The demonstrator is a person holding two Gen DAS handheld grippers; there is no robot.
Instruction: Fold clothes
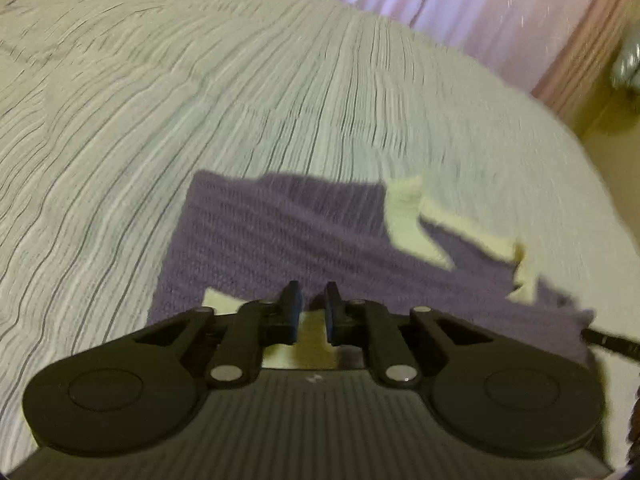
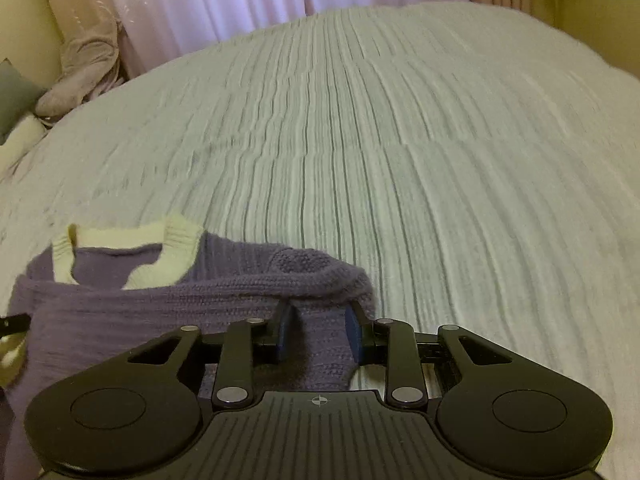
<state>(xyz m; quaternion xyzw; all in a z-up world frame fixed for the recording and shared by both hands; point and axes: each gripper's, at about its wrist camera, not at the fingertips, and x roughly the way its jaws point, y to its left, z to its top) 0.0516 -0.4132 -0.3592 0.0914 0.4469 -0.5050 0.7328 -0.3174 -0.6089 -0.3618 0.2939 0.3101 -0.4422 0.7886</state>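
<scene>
On the striped pale bedspread point(image 1: 200, 100), at 5 o'clock of the left wrist view, lies purple knitted sweater point(image 1: 280, 232) with cream trim point(image 1: 408, 220), spread roughly flat, neckline toward 3 o'clock. At 6 o'clock, left gripper point(image 1: 314, 306) low over the near edge of the knit, jaws nearly closed with only a narrow slit between; whether cloth is pinched there cannot be told, cream fabric showing just below the pads. Beyond, at 1 o'clock, pale pink curtain point(image 1: 480, 4). Over in the right wrist view, same sweater point(image 2: 120, 304) at 8 o'clock, cream collar point(image 2: 168, 256) at 9 o'clock, a thick fold of knit bunched at centre. At 6 o'clock, right gripper point(image 2: 320, 320) clenched on that purple fold, fabric filling the gap between blue pads point(image 2: 354, 336). Bare bedspread point(image 2: 440, 160) from 12 to 4 o'clock; curtain point(image 2: 208, 0) at 11 o'clock; rumpled greyish cloth point(image 2: 84, 68) heaped at 10 o'clock beside the bed
</scene>
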